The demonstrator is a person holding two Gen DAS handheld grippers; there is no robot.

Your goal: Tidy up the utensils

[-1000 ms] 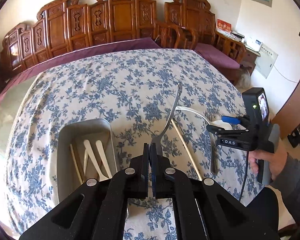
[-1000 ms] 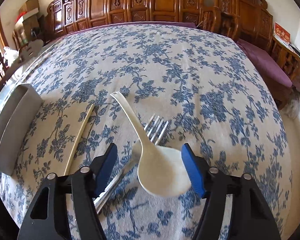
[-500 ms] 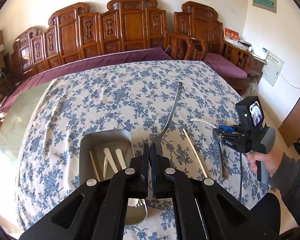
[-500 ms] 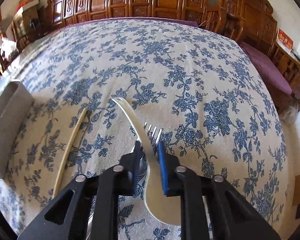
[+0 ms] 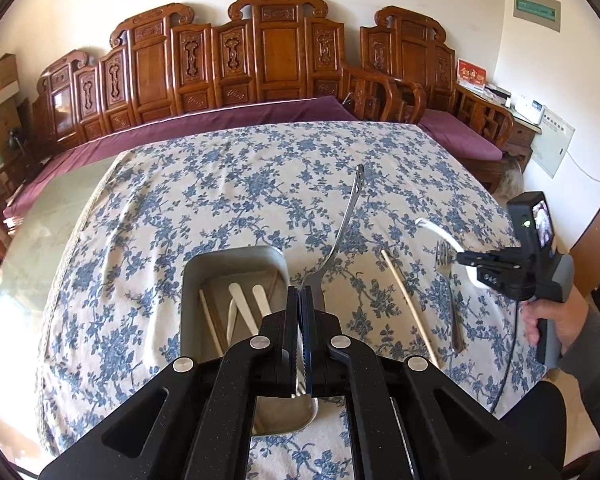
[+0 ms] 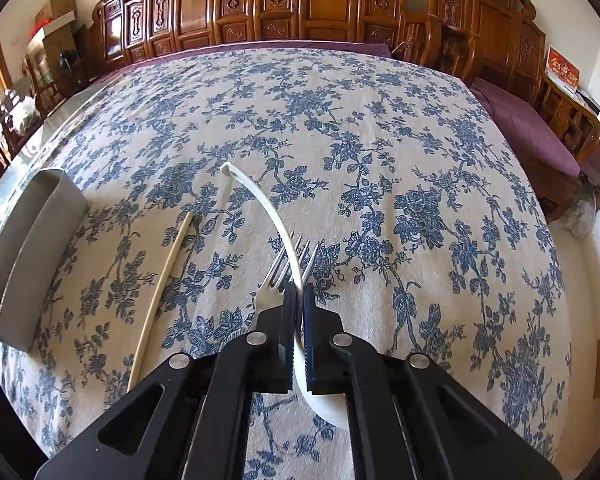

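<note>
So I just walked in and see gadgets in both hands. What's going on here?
A person is sorting utensils into a metal tray. The left gripper is shut on a metal fork, held above the tray. The right gripper is shut on a white spoon. Another fork and a chopstick lie on the floral tablecloth.

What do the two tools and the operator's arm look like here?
Both tools are matte black plastic with triangular cut-outs and silver rivets. The left tool and right tool have blue serrated pads. The right one carries a small lit screen, a green light and a black cable. The hand comes out of a grey sleeve.
</note>
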